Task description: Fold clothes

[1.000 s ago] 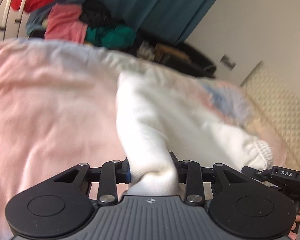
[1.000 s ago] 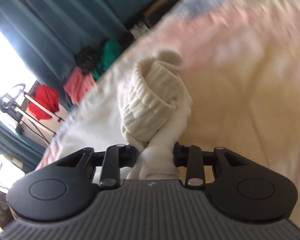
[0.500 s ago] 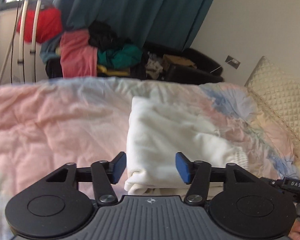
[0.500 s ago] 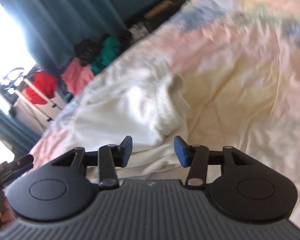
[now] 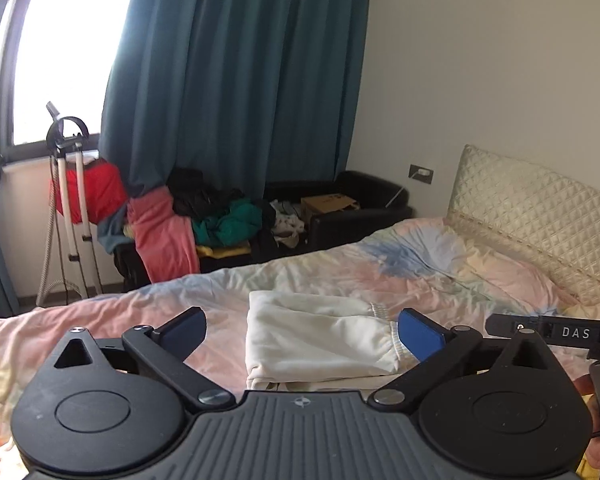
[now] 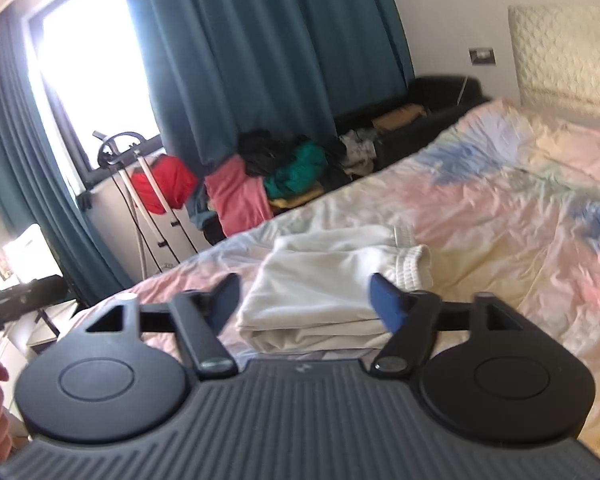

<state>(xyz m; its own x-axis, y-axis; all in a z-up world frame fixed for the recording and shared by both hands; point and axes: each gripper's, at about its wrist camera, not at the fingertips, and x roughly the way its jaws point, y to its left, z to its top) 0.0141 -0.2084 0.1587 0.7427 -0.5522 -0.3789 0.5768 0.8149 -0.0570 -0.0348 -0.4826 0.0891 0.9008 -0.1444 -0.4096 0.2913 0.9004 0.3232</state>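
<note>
A white garment (image 5: pixel 316 336) lies folded into a flat stack on the pastel bedspread (image 5: pixel 100 328), its ribbed elastic band at the right end. My left gripper (image 5: pixel 302 326) hovers above and behind it, open wide, nothing between its blue pads. In the right wrist view the same folded white garment (image 6: pixel 328 284) sits just beyond my right gripper (image 6: pixel 302 292), which is also open and holds nothing. The right gripper's body (image 5: pixel 556 332) shows at the right edge of the left wrist view.
A pile of unfolded clothes (image 5: pixel 204 216), pink, green and black, lies on a dark sofa (image 5: pixel 364 200) beyond the bed. A garment steamer stand (image 5: pixel 70 208) is by the window. Teal curtains (image 5: pixel 236 80) hang behind. A quilted headboard (image 5: pixel 532 220) is at right.
Both grippers let go of the white garment, opened wide and pulled up and back. The garment now lies folded on the bed.
</note>
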